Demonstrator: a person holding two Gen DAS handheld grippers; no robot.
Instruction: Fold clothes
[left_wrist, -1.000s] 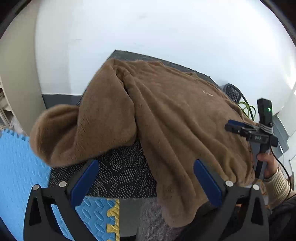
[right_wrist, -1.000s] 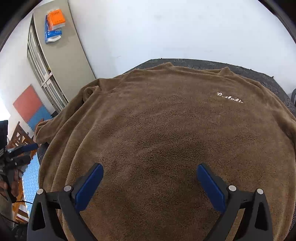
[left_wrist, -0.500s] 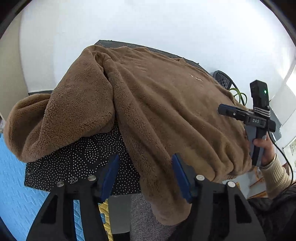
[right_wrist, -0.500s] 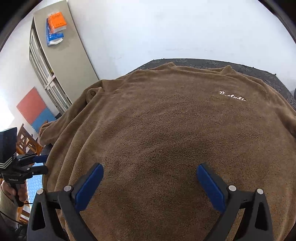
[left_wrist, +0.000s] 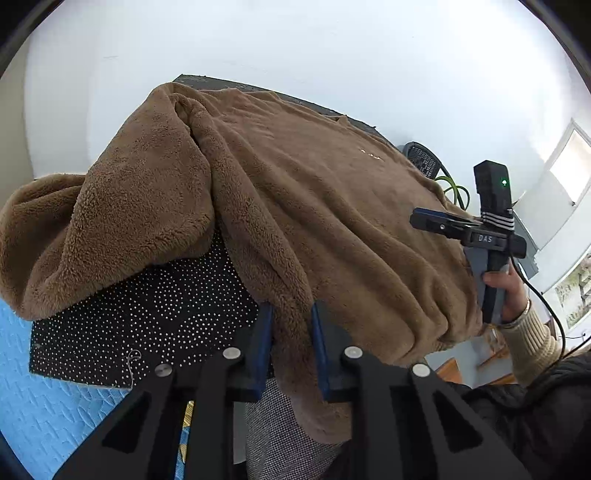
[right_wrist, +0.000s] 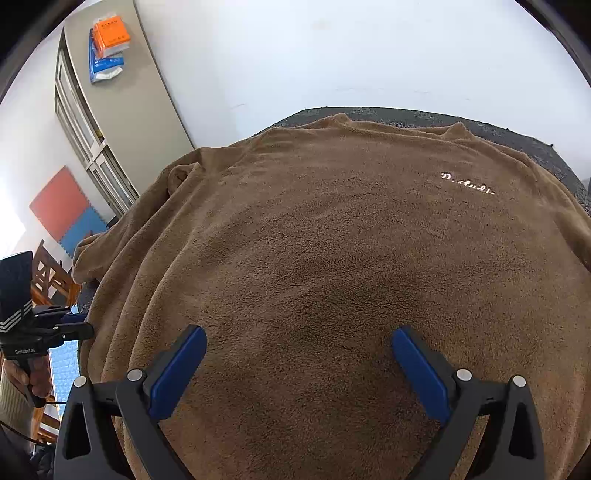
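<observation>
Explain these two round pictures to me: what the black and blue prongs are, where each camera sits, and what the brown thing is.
There is no robot here. A person holds a hand tool in each hand, and each tool ends in a gripper with two blue-padded fingers. A wide-angle camera on each tool looks forward along those fingers, which makes the pictures round.

The left wrist picture shows the left gripper shut on the hanging side edge of a brown fleece sweater. The same picture shows the other tool, held in the person's right hand.

The right wrist picture shows the right gripper open above the sweater, holding nothing. The sweater lies spread on a dark patterned table, one sleeve bunched at the side.
</observation>
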